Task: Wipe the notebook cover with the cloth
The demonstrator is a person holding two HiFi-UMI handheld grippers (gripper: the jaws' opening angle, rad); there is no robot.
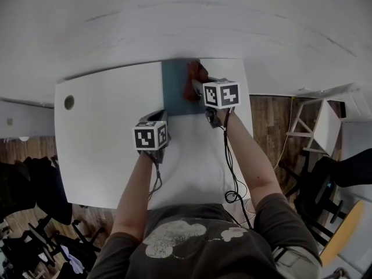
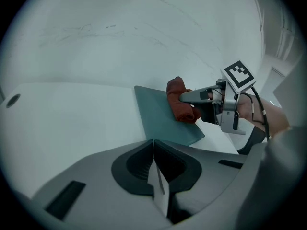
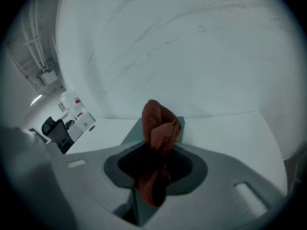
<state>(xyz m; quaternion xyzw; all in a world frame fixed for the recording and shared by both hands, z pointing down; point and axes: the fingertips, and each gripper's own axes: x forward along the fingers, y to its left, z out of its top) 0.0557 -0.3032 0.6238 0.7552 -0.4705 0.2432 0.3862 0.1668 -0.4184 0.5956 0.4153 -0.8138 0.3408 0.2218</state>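
Note:
A teal notebook [image 1: 173,86] lies flat at the far edge of the white table [image 1: 104,138]; its cover [image 2: 160,119] also shows in the left gripper view. My right gripper [image 1: 196,89] is shut on a rust-red cloth [image 1: 195,79], bunched between its jaws [image 3: 156,143] and resting on the notebook's right side [image 2: 181,107]. My left gripper [image 1: 161,116] sits just short of the notebook's near edge, jaws pressed together with nothing between them [image 2: 156,176].
A round cable hole [image 1: 69,102] marks the table's far left corner. A white wall rises right behind the table. Chairs and dark bags stand on the wooden floor at left; a white stool [image 1: 317,124] stands at right.

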